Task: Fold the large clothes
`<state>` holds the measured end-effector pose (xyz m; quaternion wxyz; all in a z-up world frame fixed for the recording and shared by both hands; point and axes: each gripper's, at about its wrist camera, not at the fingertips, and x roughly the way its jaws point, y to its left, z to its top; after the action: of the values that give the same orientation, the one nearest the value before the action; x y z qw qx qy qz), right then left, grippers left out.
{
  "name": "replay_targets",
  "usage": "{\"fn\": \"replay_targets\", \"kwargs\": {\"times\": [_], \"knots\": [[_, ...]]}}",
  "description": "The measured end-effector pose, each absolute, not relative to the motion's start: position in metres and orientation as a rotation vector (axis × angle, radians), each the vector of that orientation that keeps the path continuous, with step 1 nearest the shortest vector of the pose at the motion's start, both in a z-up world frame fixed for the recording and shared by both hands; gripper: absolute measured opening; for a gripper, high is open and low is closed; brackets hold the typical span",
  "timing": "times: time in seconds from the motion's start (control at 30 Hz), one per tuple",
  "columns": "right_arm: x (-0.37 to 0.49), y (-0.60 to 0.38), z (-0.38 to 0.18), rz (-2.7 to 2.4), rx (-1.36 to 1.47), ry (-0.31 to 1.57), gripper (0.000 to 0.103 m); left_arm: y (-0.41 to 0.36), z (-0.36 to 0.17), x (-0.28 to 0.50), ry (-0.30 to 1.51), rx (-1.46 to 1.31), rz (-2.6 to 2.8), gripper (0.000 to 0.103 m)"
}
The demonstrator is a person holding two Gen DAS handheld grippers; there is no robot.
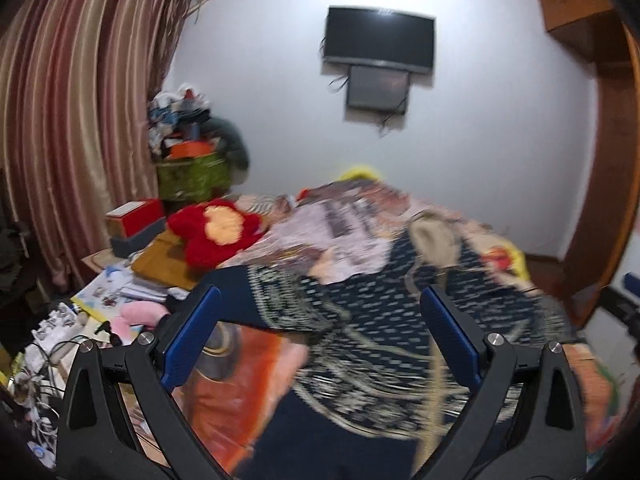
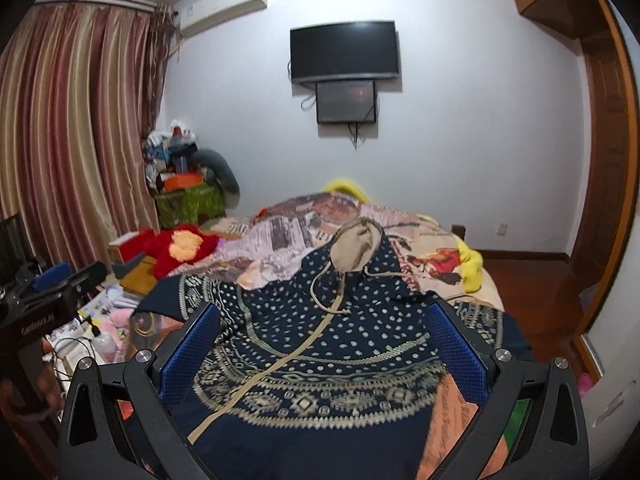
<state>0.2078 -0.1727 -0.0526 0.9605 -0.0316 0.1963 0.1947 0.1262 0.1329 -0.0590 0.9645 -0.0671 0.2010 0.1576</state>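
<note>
Both your tools, left and right, gape wide, empty, above the hoodie on the bed

No readable text in either view. Faint lettering on the black device at the left edge of the right wrist view, too blurred to make out.

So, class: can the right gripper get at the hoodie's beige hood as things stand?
Probably yes: the right gripper is open, and only flat hoodie lies between it and the hood.
</note>
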Motion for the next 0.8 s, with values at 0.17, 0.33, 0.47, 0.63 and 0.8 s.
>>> {"fn": "replay_targets", "kwargs": {"times": [0.17, 0.33, 0.47, 0.63, 0.8], "knots": [[0.269, -0.153, -0.071, 0.376, -0.079, 0.465, 0.103, 0.186, -0.092, 0.172, 0.521, -0.171, 0.361, 0.1], [0.335, -0.129, -0.091, 0.376, -0.073, 0.534, 0.103, 0.246, -0.132, 0.211, 0.663, -0.307, 0.38, 0.1], [0.383, -0.104, -0.109, 0.37, -0.099, 0.612, 0.103, 0.279, -0.163, 0.232, 0.777, -0.384, 0.418, 0.1], [0.436, -0.069, -0.136, 0.414, -0.136, 0.71, 0.103, 0.312, -0.199, 0.258, 0.891, -0.456, 0.417, 0.1], [0.48, -0.033, -0.166, 0.487, -0.149, 0.849, 0.103, 0.345, -0.232, 0.269, 0.929, -0.691, 0.399, 0.1]]}}
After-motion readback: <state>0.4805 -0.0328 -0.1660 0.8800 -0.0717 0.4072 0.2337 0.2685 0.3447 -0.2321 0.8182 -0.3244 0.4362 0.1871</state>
